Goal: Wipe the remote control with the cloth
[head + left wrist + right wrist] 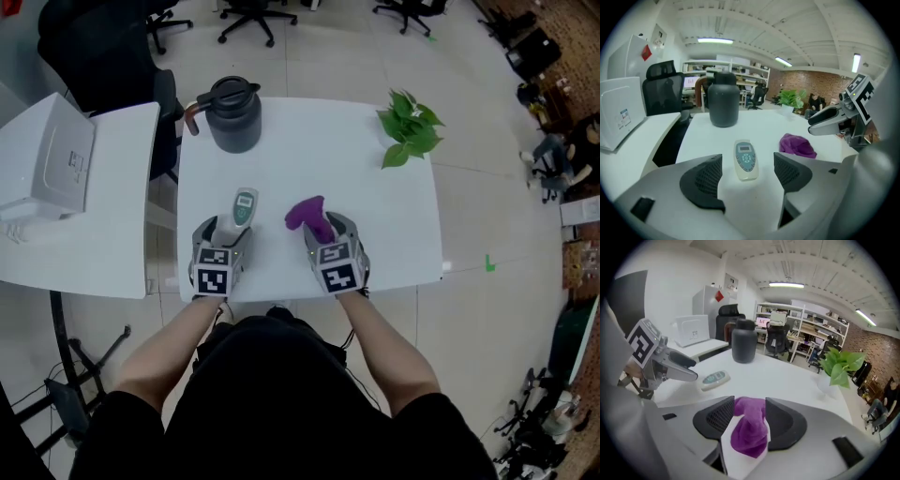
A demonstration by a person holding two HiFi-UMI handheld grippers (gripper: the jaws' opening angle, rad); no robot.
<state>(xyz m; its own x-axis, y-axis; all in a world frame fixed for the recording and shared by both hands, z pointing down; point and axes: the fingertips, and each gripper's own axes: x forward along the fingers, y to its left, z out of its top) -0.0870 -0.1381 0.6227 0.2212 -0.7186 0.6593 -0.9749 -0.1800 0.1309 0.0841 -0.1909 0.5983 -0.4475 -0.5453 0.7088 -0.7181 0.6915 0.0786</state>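
Observation:
A pale remote control lies flat on the white table, its buttons facing up. My left gripper stands open just behind its near end, and neither pad touches it. The purple cloth sits crumpled on the table to the remote's right. My right gripper straddles it with the jaws apart, so the cloth rests loosely in the gap and leans on the right-hand pad. Each gripper shows at the edge of the other's view.
A dark lidded jug stands at the table's back left and a leafy plant at the back right. A second white table to the left carries a white box. Office chairs stand beyond.

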